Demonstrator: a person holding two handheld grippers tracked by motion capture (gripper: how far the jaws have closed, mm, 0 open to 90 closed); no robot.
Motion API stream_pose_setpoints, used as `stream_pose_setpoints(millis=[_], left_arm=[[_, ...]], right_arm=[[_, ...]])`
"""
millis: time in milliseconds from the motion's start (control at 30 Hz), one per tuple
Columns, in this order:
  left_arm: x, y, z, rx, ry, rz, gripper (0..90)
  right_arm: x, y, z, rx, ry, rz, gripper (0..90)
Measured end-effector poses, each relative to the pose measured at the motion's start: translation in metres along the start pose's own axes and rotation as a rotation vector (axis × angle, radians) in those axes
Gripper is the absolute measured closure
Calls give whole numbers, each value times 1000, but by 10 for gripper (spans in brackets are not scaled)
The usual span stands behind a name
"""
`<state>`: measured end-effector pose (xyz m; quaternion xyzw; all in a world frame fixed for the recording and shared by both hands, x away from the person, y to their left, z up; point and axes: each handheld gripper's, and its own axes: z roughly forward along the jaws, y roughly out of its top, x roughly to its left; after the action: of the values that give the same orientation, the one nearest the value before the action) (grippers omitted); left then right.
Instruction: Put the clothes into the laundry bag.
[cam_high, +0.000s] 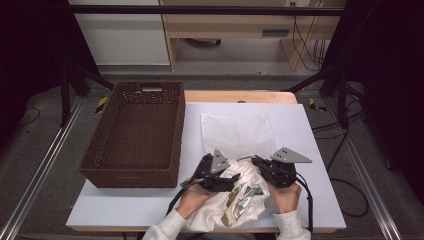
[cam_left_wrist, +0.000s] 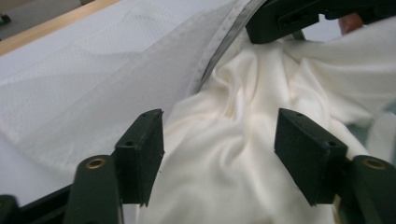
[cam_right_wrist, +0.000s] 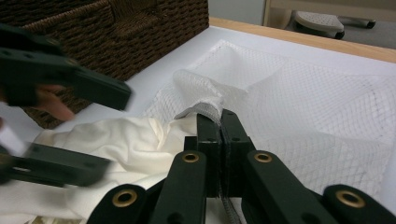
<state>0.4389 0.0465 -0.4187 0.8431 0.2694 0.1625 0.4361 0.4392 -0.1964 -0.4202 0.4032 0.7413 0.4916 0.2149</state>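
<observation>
A white mesh laundry bag lies flat on the white table cover. Its near edge is bunched up in my right gripper, whose jaws are shut on the bag's rim. A cream garment with a patterned part is heaped at the table's front, and it runs up to the bag's mouth. My left gripper stands open over the cream garment, pads apart and not pressing it. In the high view the left gripper and the right gripper sit close together, tips facing each other.
A brown wicker basket stands at the left of the table, with nothing visible inside it. The white cover has bare room to the right of the bag. Dark frame bars and cables flank the table.
</observation>
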Motion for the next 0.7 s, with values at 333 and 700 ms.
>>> stream_pose_setpoints(millis=[333, 700], left_arm=[[9, -36, 11, 91, -75, -70, 467], [-33, 1, -3, -88, -84, 78, 745]], right_arm=[[1, -1, 3, 14, -4, -1, 889], [3, -5, 11, 5, 43, 12, 890]])
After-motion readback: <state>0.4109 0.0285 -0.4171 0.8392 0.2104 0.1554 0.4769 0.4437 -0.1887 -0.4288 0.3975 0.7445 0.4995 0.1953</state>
